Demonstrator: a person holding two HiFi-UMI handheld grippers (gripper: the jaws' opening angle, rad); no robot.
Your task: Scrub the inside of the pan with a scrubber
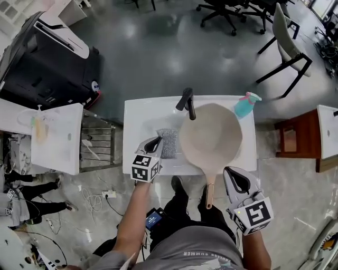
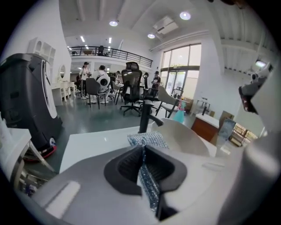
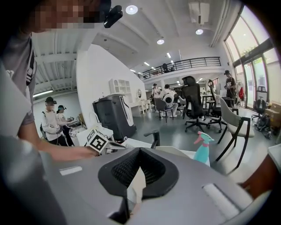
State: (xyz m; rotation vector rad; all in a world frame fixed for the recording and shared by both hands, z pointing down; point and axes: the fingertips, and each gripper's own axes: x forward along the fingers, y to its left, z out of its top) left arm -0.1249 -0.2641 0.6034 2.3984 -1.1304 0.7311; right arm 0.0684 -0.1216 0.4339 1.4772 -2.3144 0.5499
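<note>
Scrubber (image 1: 168,142) hangs from my left gripper (image 1: 157,141) mid-frame in the head view, just left of the pan (image 1: 211,137) on the table (image 1: 142,113). Left gripper view: jaws clamped on its mesh. Right gripper view: my right gripper (image 3: 136,176) has its jaws together and empty; all scrubbing remains, I judge.

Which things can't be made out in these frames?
- pan: head view, too small to show any dirt; it hides what lies under it.
- scrubber: left gripper view, lower part buried in the left gripper, shut on it.
- pan handle: right gripper view, hidden behind the right gripper body.
- spray bottle: label too small in every view.
- black office chairs: head view, cut off by the top edge.
</note>
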